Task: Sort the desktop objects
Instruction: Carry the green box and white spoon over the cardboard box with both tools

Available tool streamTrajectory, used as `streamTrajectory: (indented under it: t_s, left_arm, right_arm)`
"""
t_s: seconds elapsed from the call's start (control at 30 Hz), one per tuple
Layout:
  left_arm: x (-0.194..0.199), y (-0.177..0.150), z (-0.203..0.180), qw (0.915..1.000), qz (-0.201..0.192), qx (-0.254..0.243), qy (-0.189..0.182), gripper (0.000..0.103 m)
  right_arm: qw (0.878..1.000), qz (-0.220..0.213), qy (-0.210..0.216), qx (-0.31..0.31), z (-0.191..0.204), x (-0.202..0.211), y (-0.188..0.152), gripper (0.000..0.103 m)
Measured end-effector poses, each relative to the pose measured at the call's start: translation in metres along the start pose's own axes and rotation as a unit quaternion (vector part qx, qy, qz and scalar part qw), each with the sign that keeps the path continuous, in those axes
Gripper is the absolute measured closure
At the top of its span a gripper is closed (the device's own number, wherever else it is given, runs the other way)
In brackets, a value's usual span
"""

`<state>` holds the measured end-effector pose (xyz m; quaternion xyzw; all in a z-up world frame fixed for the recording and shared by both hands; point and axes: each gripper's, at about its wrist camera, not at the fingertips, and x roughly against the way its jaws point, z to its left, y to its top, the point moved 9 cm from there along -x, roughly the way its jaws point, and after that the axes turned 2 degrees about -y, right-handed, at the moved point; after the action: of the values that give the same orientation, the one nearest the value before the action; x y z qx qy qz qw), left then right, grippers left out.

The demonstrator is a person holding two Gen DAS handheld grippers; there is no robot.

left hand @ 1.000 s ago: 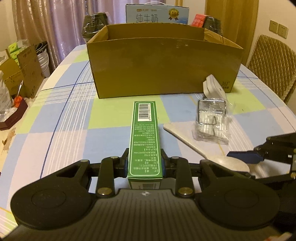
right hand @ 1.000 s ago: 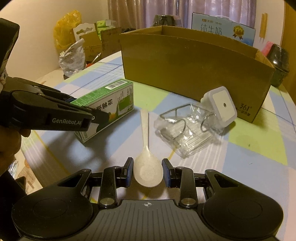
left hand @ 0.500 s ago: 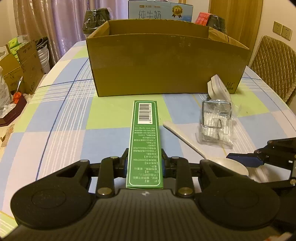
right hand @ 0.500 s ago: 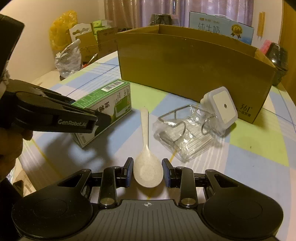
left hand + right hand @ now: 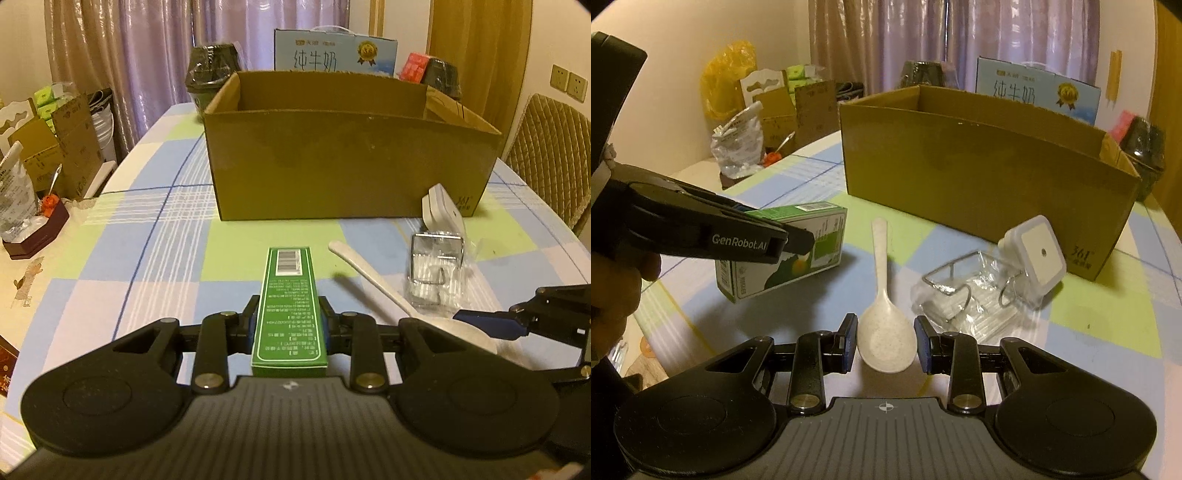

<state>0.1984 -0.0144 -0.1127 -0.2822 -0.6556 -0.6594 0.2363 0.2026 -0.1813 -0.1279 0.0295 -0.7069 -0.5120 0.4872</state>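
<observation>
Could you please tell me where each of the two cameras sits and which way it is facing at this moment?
Left wrist: on the left gripper, looking along the green carton it clamps toward the open cardboard box; the right gripper's fingers enter at right.
Right wrist: on the right gripper, facing the same box from its right, fingers flanking the white spoon's bowl; the left gripper and a hand show at left.
Shared: carton, spoon, box, bagged wire rack, white night light.

Purple curtains (image 5: 155, 55) hang behind the checked table (image 5: 155, 236); a quilted chair (image 5: 550, 147), perhaps tan, stands beside it.
</observation>
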Motion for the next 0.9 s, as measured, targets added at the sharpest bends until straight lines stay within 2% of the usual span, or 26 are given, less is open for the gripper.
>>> streamTrajectory:
  t_s: [0.4,0.9]
  left_arm:
    - [0.008,0.009,0.003,0.9999,-0.013,0.009,-0.003,0.078]
    - [0.044,0.068,-0.008,0.9963,-0.085,-0.004,-0.011,0.078]
  right_arm:
    - [1.000,-0.020,-0.002,0.001,-0.002,0.007,0.010,0.073]
    - [0.995,-0.094,-0.028,0.008,-0.012,0.042,0.052,0.073]
